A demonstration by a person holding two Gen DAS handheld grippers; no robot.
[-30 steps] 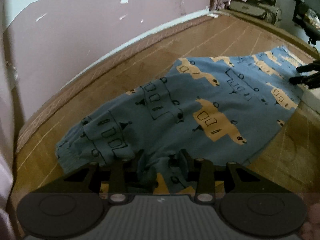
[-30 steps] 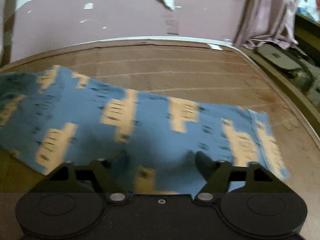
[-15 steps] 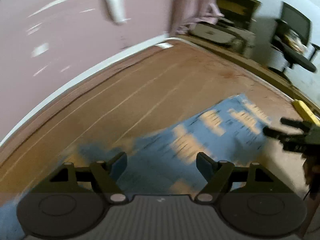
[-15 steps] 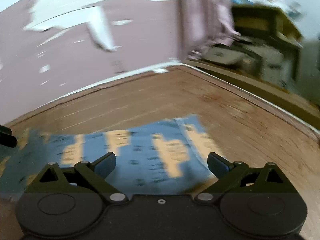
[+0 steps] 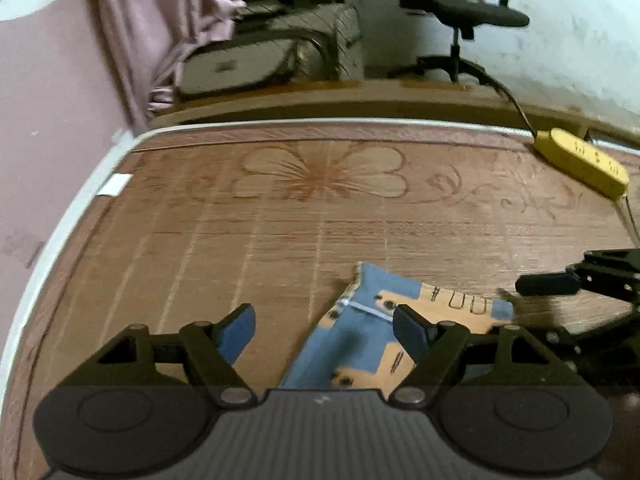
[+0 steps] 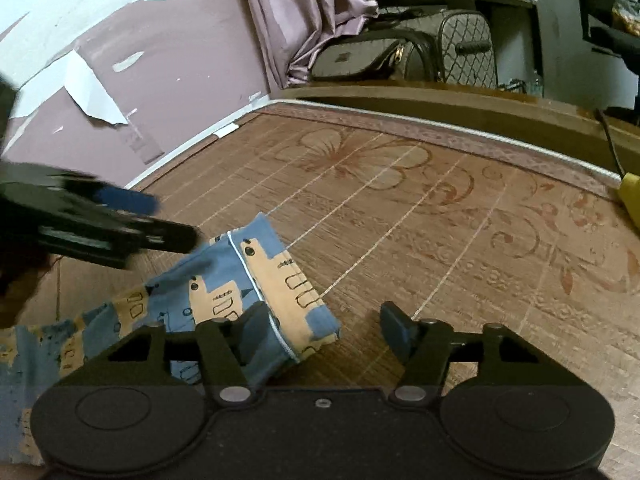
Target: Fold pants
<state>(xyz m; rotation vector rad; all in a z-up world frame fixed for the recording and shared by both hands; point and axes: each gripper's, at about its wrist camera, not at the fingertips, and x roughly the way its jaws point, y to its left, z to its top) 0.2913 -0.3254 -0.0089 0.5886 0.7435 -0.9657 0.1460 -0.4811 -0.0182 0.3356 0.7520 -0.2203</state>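
Observation:
The blue pants with tan bus prints (image 6: pixel 256 280) lie folded on a brown woven mat (image 6: pixel 400 220); only their narrow end shows, with a white seam line across it. My right gripper (image 6: pixel 325 326) hovers low at that end, jaws closing: the left finger covers the cloth, a corner lies between them, and the right pad is clear of it. In the left wrist view the same pants end (image 5: pixel 360 340) lies below my left gripper (image 5: pixel 324 328), which stands open, its right finger over the cloth. Each gripper shows in the other's view: right gripper (image 5: pixel 548 284), left gripper (image 6: pixel 100 220).
A yellow power strip (image 5: pixel 580 160) with a black cable lies at the mat's far right edge. Beyond the mat stand an office chair (image 5: pixel 460 12), bags (image 6: pixel 380 56) and a mauve curtain (image 6: pixel 296 12). A peeling mauve wall (image 6: pixel 140 80) borders the left.
My left gripper let go of the bunched cloth, opened and swept right along the pants to their end. The right gripper also moved right to that end, and its jaws narrowed after opening wide.

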